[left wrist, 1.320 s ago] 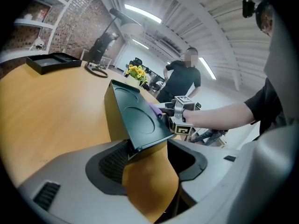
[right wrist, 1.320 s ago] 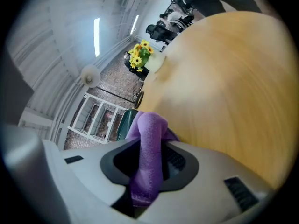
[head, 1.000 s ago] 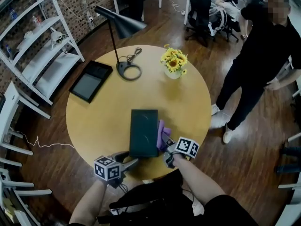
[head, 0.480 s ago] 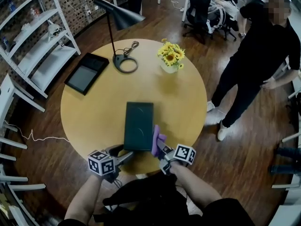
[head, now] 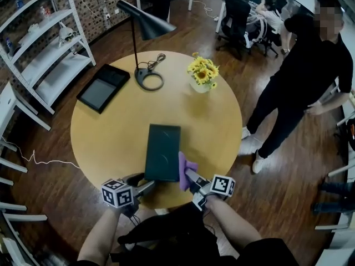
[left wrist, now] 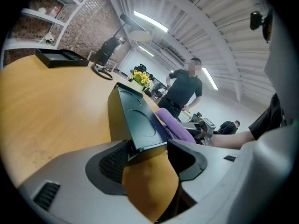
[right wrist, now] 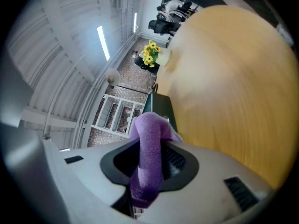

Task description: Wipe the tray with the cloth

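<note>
**A:** Where's the tray (head: 162, 148) sitting?

**B:** Flat on the round worktop (head: 108, 132). It's near the edge by the person with the tongs, its long side running away from them.

**A:** And the cloth (head: 184, 169)?

**B:** Purple and bunched up, standing at the tray's near right corner. The right tongs (head: 192, 177) are clamped on it, with a fold poking out past the tips. I can't tell from here whether it touches the tray.

**A:** The other hand?

**B:** The left tongs (head: 145, 183) sit low at the near left corner. The jaws are spread wide with the tray's near rim between them. 1 ribbed pad (left wrist: 114, 160) is against the rim and the other looks to meet it too, so I'd call that a grip on the tray.

**A:** What else is on the worktop?

**B:** On the far side there's a black lamp (head: 148, 26) with its cord (head: 157, 64) looped beside it. A vase of sunflowers (head: 203, 73) stands to its right. To its left lies a flat black thing (head: 103, 87), tray or tablet, I can't say.

**A:** And round about?

**B:** White shelves (head: 47, 54) on the left. A person in black (head: 305, 76) stands on the wood floor (head: 266, 187) to the right, and there are office chairs (head: 236, 15) further back.
</note>
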Motion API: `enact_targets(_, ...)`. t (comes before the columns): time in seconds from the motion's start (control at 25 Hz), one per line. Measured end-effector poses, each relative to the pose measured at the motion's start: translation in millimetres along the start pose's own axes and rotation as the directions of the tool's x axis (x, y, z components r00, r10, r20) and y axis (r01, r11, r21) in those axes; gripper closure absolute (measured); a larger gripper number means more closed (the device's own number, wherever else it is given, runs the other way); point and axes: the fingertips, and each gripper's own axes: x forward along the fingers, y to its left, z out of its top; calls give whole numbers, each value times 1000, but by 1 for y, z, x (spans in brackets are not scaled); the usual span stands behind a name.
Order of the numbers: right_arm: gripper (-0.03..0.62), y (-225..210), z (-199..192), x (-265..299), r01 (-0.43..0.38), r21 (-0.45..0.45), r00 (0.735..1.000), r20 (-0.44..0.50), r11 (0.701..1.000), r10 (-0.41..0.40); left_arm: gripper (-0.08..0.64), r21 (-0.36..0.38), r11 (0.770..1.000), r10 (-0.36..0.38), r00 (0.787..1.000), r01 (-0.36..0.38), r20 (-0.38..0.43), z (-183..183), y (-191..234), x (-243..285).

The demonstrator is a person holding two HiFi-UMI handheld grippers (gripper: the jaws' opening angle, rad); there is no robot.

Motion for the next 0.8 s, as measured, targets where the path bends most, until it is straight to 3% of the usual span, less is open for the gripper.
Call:
enact_targets(0.08,492,11,37,7,27,-67,999,46,997,-24,302,2,1000,4,1000,-4,17,7,1,-1)
enact_targets(0.12,492,17,59,13,46,-144,997,61,988,-37,302,4,1000,13,999,-13,30,10,1,-2)
enact_targets(0.2,492,33,96,31,92,-320,995,75,943,-72,302,7,999,31,999,-32,40,11,2,-2)
enact_targets(0.28,492,46,121,51,137,-416,990,81,899,-113,302,12,998,57,998,-57,32,9,1,1)
enact_targets(0.4,491,49,142,81,200,-458,980,80,866,-184,301,20,995,93,995,-93,28,5,0,4)
enact_targets(0.56,490,27,142,109,277,-442,959,82,853,-270,305,10,994,107,994,-107,22,3,-1,3)
enact_targets(0.8,489,22,114,106,269,-464,963,137,844,-232,318,3,993,116,993,-116,28,7,5,8)
